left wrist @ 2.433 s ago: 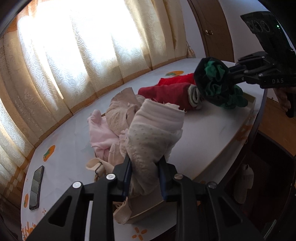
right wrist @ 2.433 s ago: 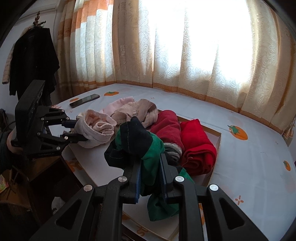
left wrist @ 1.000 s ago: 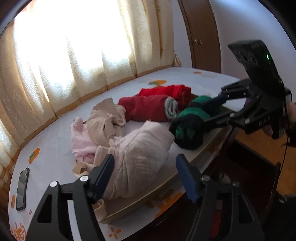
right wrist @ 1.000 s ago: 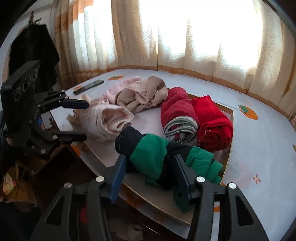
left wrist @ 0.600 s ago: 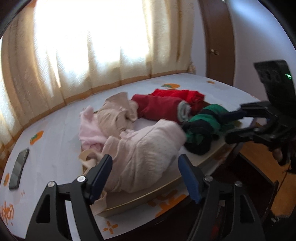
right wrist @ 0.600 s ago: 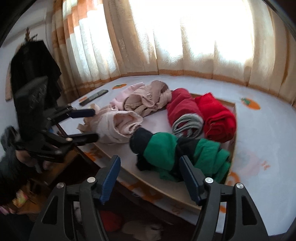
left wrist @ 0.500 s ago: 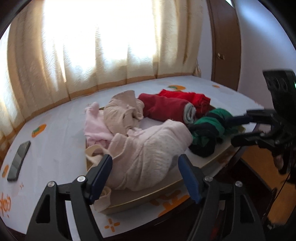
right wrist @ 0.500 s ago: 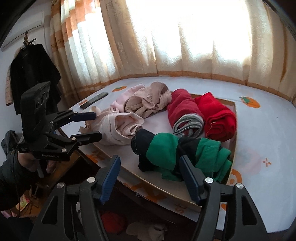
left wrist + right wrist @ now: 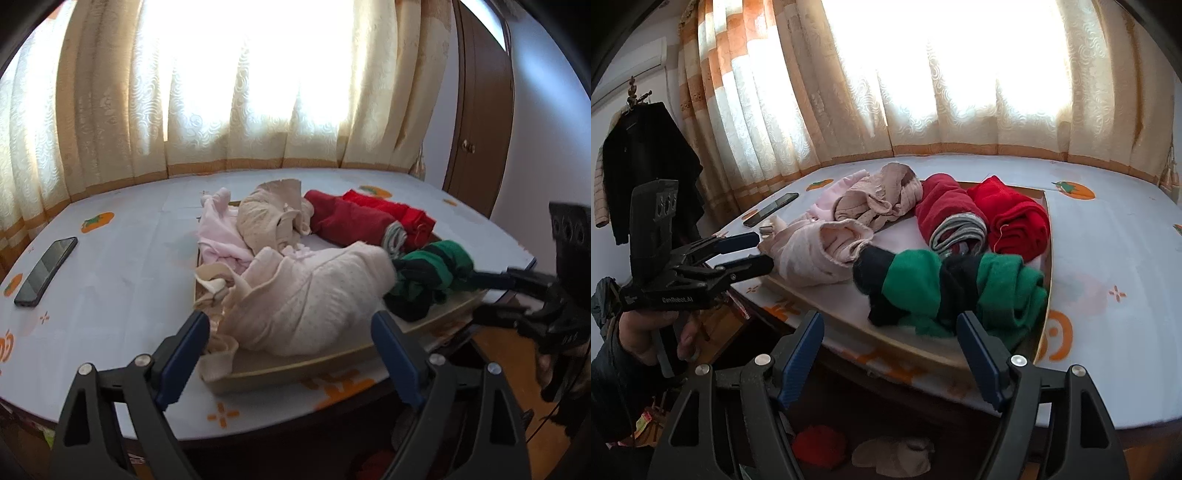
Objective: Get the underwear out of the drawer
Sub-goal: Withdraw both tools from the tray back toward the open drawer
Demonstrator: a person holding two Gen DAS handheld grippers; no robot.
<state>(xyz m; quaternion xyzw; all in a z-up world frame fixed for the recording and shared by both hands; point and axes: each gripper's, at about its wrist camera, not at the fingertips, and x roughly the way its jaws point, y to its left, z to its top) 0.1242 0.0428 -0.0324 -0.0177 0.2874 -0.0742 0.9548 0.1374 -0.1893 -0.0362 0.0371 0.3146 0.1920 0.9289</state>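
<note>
Left gripper (image 9: 290,354) and right gripper (image 9: 890,352): both spread wide, holding nothing. Pale pink underwear (image 9: 310,299) and green-black underwear (image 9: 945,288) lie in the shallow tray (image 9: 295,373) on the bench (image 9: 110,288).

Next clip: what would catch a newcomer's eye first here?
The green-and-black bundle lies at the near edge of the shallow tray, beside a pale pink bundle. Two red rolls sit behind them. Both grippers, left and right, hover with jaws wide open, holding nothing.
</note>
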